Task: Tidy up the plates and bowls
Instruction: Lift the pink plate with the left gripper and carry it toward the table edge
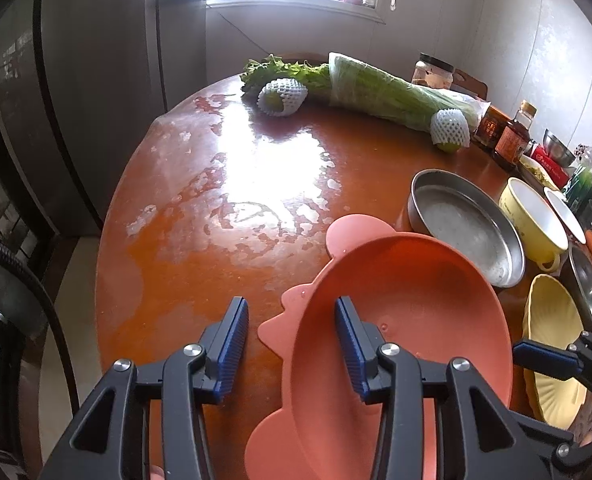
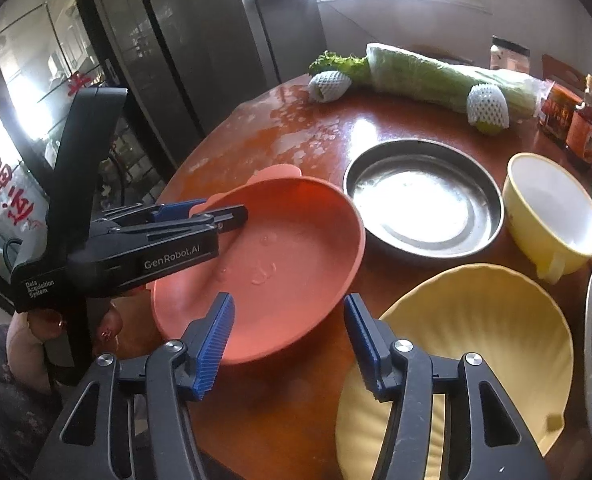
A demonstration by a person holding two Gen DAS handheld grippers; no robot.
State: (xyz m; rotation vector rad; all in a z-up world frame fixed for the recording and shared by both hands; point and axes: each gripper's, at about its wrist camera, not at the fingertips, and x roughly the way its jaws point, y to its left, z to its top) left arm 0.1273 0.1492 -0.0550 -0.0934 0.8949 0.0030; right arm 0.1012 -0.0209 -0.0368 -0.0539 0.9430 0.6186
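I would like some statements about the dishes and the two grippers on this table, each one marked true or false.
1. The left gripper has its fingers on either side of the rim of the pink plate. True.
2. The right gripper is shut on the yellow shell-shaped plate. False: it is open and holds nothing.
3. The round steel dish lies between the pink plate and the yellow cup. True.
4. The steel dish holds vegetables. False: it is empty; the bagged greens lie at the far edge of the table.
5. The pink plate is stacked on the yellow shell-shaped plate. False: they lie side by side.
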